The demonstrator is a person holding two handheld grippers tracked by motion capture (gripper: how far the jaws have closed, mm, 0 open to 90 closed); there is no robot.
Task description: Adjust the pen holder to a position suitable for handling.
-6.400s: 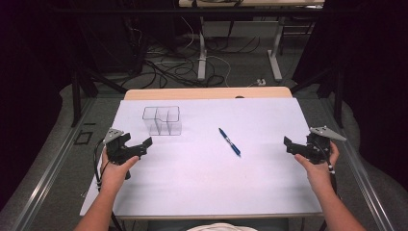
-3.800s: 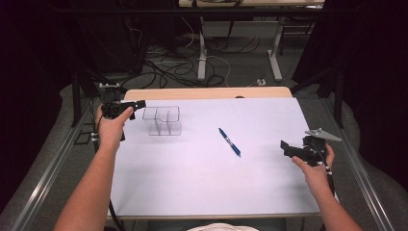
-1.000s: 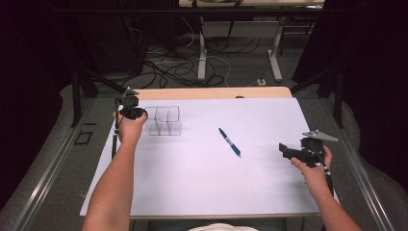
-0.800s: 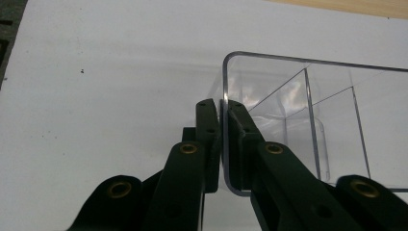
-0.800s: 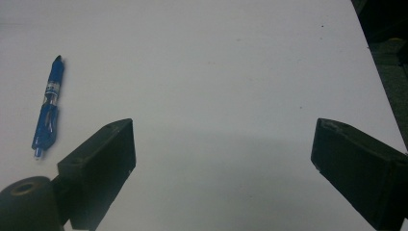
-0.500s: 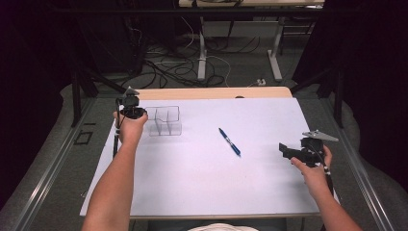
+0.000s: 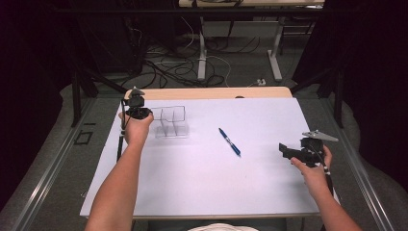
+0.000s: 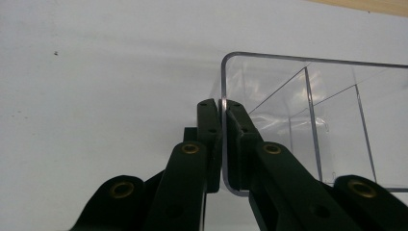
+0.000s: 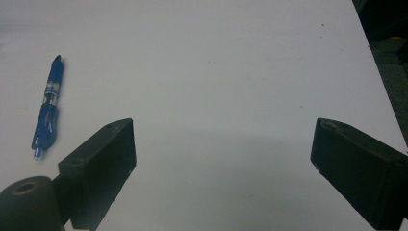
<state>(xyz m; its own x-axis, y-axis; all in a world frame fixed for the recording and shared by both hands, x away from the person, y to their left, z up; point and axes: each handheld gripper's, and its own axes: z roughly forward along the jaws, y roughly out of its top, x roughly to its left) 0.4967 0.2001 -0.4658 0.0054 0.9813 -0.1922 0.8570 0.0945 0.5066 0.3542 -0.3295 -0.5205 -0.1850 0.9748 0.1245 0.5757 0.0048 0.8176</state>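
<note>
We've got the left gripper [image 8: 223,144] clamped on the clear box's [image 8: 312,125] left wall at the table's [image 7: 202,183] far-left, right gripper [image 9: 221,159] gaping idle near the pen [image 9: 48,108], so we'd drag slow, keeping it flat.

A: What's on the table [image 7: 202,192] apart from the work?
B: White top, light wood strip [image 7: 211,93] along the far edge. Blue pen [image 7: 229,141] lies flat mid-table, angled, nothing touching it.
A: Beyond the table?
B: Grey floor [image 7: 53,163], tangle of cables [image 7: 163,72] behind the far edge, white desk legs [image 7: 202,53] further back. Black frame posts [image 7: 76,96] left and right, dark curtains [image 7: 29,72] both sides.
A: Anything near the pen?
B: No, bare white all round.
</note>
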